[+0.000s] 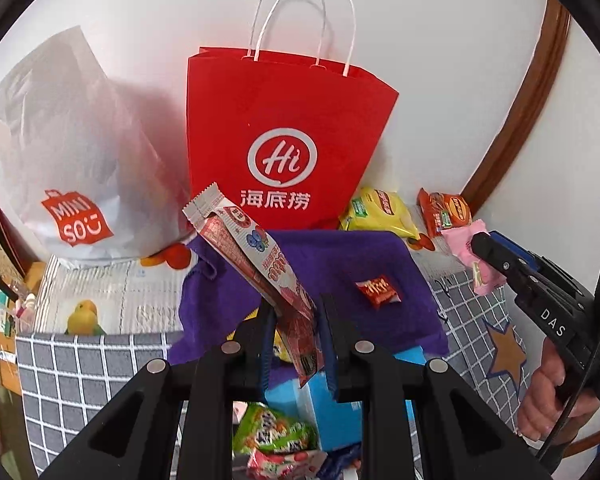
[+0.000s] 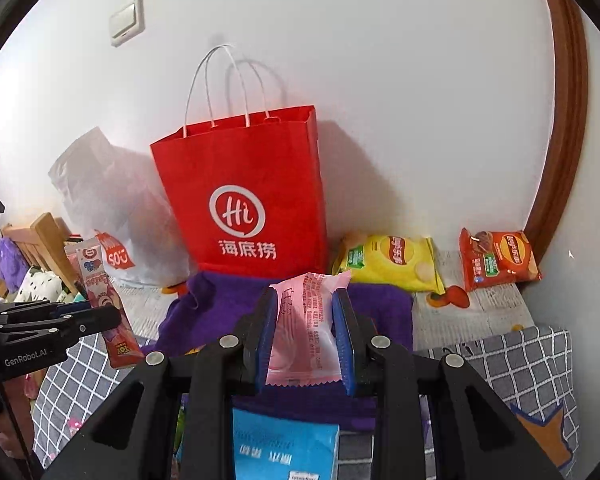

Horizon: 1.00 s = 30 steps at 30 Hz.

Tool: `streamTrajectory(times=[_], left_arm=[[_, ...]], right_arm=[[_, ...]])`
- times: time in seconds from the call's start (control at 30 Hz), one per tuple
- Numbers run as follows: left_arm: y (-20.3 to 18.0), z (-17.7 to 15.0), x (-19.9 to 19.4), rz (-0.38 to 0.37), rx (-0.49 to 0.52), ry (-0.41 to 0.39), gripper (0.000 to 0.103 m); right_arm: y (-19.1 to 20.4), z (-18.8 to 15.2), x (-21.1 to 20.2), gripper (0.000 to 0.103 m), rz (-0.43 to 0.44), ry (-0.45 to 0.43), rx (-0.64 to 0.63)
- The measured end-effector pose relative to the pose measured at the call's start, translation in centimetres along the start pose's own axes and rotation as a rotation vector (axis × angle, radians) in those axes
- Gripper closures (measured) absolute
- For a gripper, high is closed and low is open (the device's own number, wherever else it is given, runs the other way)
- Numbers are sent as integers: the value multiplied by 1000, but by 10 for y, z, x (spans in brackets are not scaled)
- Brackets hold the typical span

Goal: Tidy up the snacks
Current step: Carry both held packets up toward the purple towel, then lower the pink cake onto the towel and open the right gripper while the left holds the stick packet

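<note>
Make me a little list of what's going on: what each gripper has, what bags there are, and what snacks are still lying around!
left gripper: shut on long red-and-white snack packet
right gripper: shut on pink snack packet
bags: red paper bag upright by the wall; white plastic bag beside it
loose snacks: yellow chip bag, orange chip bag, small red candy on purple cloth

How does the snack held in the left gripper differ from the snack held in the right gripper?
The left gripper holds a long, narrow red-and-white stick packet, while the right gripper holds a short, broad pink wrapper. The stick packet is tilted and juts far past the fingers; the pink wrapper stands nearly upright and barely passes them. The stick packet bears colourful pictures; the pink wrapper shows mostly red print. Both are sealed and clamped above the purple cloth.
</note>
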<state>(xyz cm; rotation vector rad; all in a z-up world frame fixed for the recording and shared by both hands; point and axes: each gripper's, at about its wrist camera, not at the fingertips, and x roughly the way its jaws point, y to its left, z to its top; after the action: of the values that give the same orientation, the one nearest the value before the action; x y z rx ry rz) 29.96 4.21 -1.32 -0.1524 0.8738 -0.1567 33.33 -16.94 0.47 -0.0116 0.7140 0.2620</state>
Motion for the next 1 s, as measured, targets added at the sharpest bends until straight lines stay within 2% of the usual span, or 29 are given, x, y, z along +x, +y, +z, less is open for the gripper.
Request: streamTrajectory(times=[0.27, 0.47, 0.67, 0.9, 1.0], left_arm=[[9, 25, 9, 17, 9, -17, 83], [31, 36, 26, 27, -48, -9, 83], [37, 32, 60, 24, -59, 51, 83], [53, 24, 99, 30, -88, 125, 83], [57, 20, 108, 30, -81, 155, 83]], right_arm=[[-6, 21, 14, 75, -6, -20, -7], [-11, 28, 28, 75, -13, -18, -16], [-17, 13, 65, 75, 2, 63, -2], [-16, -4, 99, 75, 11, 155, -44], [-18, -12, 117, 75, 48, 203, -31]])
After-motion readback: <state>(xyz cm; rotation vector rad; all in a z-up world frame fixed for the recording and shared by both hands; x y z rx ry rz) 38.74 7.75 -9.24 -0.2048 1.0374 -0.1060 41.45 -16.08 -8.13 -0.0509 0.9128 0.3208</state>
